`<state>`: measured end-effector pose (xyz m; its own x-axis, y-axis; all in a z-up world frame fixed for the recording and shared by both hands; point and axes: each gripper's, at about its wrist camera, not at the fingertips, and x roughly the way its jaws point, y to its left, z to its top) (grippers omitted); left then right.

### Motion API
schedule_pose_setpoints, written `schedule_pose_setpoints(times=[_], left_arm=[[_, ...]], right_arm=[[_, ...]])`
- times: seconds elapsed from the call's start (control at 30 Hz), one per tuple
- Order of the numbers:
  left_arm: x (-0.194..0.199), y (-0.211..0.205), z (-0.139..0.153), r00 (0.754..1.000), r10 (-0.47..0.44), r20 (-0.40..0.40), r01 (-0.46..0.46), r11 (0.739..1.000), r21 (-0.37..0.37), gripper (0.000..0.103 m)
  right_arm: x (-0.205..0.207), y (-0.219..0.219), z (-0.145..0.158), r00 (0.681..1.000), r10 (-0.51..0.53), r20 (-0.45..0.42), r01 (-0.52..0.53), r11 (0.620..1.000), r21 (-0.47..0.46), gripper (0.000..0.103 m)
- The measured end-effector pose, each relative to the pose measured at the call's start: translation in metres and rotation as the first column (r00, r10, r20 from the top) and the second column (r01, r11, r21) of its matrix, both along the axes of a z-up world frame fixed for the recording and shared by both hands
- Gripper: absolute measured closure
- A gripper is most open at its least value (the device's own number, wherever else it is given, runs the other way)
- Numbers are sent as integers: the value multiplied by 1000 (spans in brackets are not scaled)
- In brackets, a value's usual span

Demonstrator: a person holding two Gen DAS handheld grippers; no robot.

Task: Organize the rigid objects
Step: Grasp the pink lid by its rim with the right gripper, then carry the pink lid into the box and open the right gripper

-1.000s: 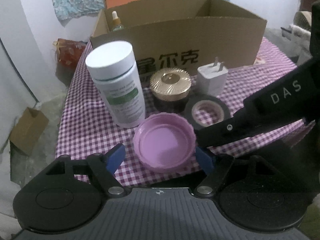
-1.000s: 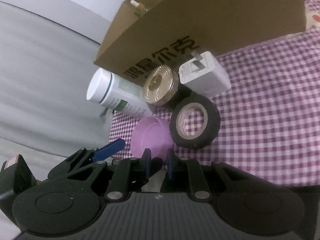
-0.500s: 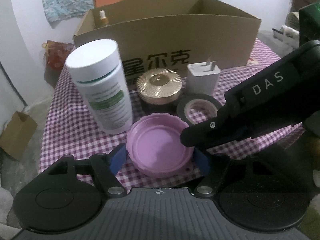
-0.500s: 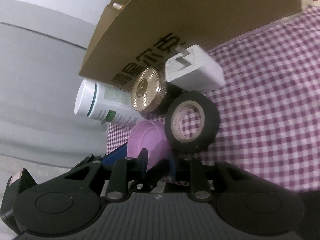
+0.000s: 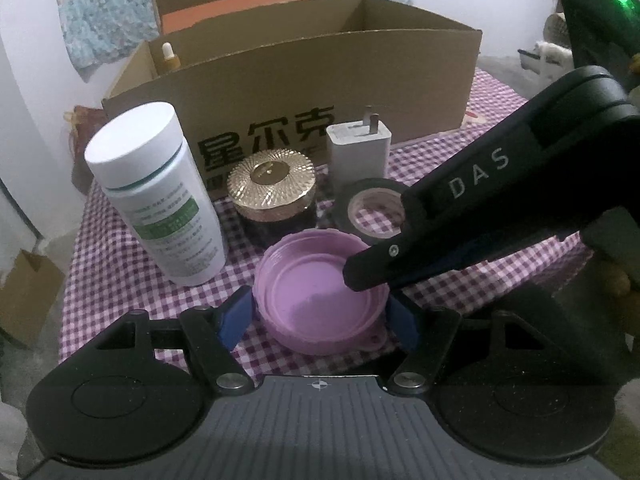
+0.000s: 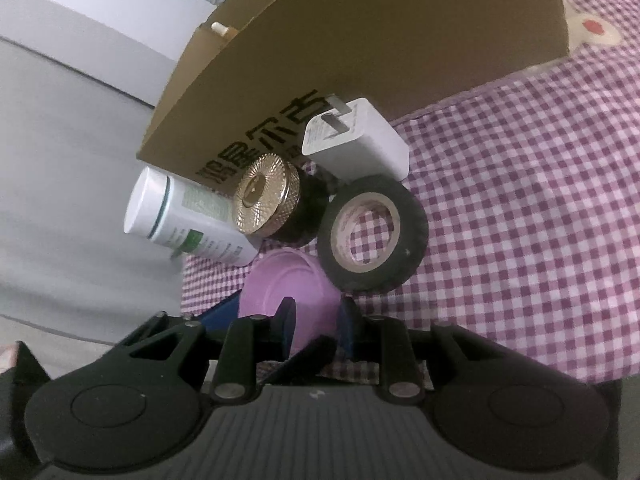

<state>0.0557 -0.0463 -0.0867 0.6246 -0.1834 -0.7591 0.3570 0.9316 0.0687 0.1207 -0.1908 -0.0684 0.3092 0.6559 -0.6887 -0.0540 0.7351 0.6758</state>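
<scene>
Since the earlier frames the right tongs (image 5: 366,276) have slid further in from the right, so that their tip now reaches over the rim of the pink lid (image 5: 320,292), where a second ago it stood off to the side. The left tongs (image 5: 320,316) are clenched on that lid, one blue pad at each side of its wall, and hold it near the front edge of the table (image 5: 500,184), open side up. The right tongs (image 6: 316,320) are nearly closed over the lid's right rim; whether they truly pinch it cannot be told.

Behind the lid stand the white bottle (image 5: 160,200), the gold-capped jar (image 5: 274,196), the black tape roll (image 5: 370,208) and the white charger (image 5: 358,148), all in front of the cardboard box (image 5: 320,80) that lies toward the table's far edge.

The step looks like a handover or a two-sided steadying of the lid. To do it well, the right tongs should bite squarely on the rim wall before the left pads let go, and the lid should stay level and clear of the tape roll just behind it
</scene>
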Motion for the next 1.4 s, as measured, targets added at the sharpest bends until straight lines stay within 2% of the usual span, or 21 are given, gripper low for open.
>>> schedule_pose_setpoints(times=[0.2, 0.43, 0.63, 0.8, 0.9, 1.07, 1.13, 1.2, 1.3, 1.4], left_arm=[[-4, 1, 7, 1000, -12, 26, 12, 1000, 12, 32], [-23, 1, 25, 997, -1, 71, -2, 999, 38, 32], [-39, -1, 55, 988, 9, 151, -18, 998, 54, 32], [-38, -8, 94, 967, 11, 253, -31, 997, 73, 32], [-28, -14, 118, 949, -1, 315, -26, 996, 83, 32], [9, -30, 143, 932, -38, 361, -7, 992, 122, 32], [32, -36, 148, 936, -51, 348, 7, 992, 127, 32], [60, -39, 150, 952, -55, 302, 18, 992, 123, 32], [106, -40, 143, 979, -43, 201, 20, 993, 114, 32], [146, -43, 129, 995, -24, 101, 12, 993, 118, 32]], right_arm=[[3, 11, -8, 999, 10, 30, -9, 1000, -22, 80], [-13, 9, 7, 997, 34, 71, -34, 999, 1, 80], [-29, 1, 43, 987, 52, 149, -56, 998, 17, 80], [-32, -8, 86, 963, 58, 263, -70, 997, 38, 80], [-24, -16, 116, 937, 63, 344, -82, 996, 40, 80], [10, -26, 150, 916, 79, 393, -96, 995, 24, 80], [34, -30, 156, 919, 83, 385, -97, 995, 16, 80], [60, -33, 159, 928, 98, 361, -104, 995, -3, 80], [103, -32, 149, 949, 118, 293, -117, 993, -23, 80], [143, -27, 131, 968, 133, 214, -128, 991, -36, 80]])
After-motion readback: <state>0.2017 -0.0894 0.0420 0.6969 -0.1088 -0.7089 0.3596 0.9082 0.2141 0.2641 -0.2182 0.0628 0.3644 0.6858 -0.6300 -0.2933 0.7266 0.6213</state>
